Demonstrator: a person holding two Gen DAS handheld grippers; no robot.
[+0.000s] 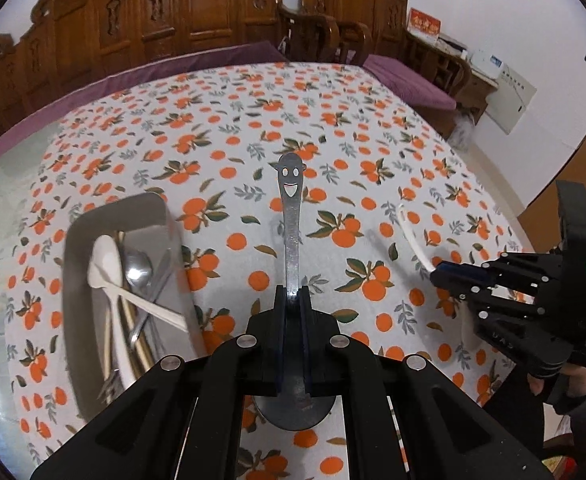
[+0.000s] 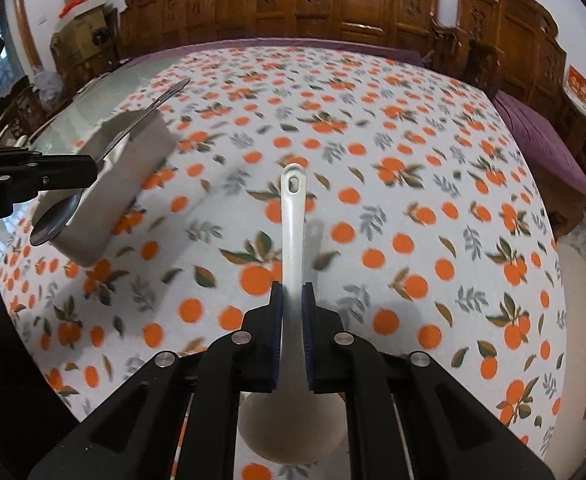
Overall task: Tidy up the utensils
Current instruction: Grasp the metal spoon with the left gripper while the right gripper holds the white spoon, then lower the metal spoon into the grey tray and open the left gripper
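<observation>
At the left of the left wrist view a grey tray (image 1: 113,216) sits on the desk (image 1: 373,120), which is covered with an orange-print cloth, and it already holds a white spoon (image 1: 103,260), a metal spoon (image 1: 139,268) and some thin sticks that look like chopsticks. In the middle of that view the left gripper (image 1: 291,304) is closed tight on the neck of a metal spoon with a smiley face cut into its handle end (image 1: 291,216); the handle points away toward the top of the frame and the bowl hangs below the gripper, near the bottom edge. At the right of the same view the right gripper (image 1: 439,272) is closed on a white plastic spoon (image 1: 411,236), its handle pointing up and left. In the right wrist view the tray appears at the upper left, with the left gripper and its metal spoon in front of it, while the white spoon runs up the centre between the blue pads, bowl low in the frame. Both spoons seem clear of the cloth, well apart from each other, and the tray lies to the left of both. The risks I see: each spoon is pinched on a narrow, smooth neck, so it could pivot or slip if swung quickly; the two grippers heading for the same tray could knock together; and a spoon let go from too high or at an angle could bounce off the pile already inside or catch the tray rim and land on the cloth.
</observation>
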